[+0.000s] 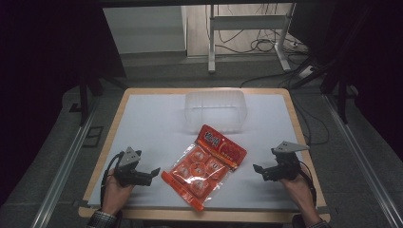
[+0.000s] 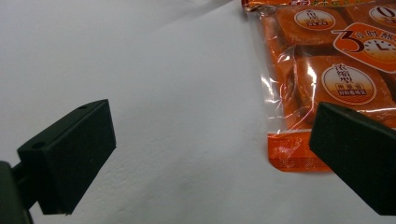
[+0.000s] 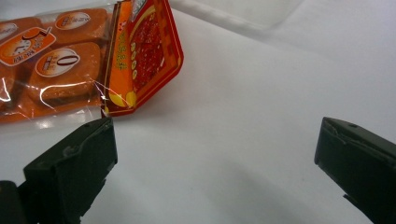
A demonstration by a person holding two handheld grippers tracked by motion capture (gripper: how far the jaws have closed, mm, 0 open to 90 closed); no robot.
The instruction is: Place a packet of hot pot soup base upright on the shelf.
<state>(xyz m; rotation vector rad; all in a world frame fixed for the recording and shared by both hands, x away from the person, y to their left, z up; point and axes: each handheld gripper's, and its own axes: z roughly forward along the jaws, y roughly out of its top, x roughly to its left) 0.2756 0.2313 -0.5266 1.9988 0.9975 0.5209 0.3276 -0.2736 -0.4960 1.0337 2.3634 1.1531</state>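
An orange-red snack bag (image 1: 205,165) with a clear window lies flat on the white table near the middle front; several wrapped pieces show inside. My left gripper (image 1: 153,174) rests on the table just left of the bag, jaws wide open and empty; in its own view the bag's corner (image 2: 299,154) lies by the right jaw. My right gripper (image 1: 259,170) sits to the bag's right, also open and empty, with the bag's red header (image 3: 140,56) ahead of its left jaw. A clear plastic container (image 1: 216,110) stands behind the bag.
The white sheet (image 1: 152,118) covers a wooden-edged table (image 1: 121,102). Beyond the far edge are a desk frame (image 1: 247,28) and loose cables on the floor. Bare sheet lies to both sides of the bag.
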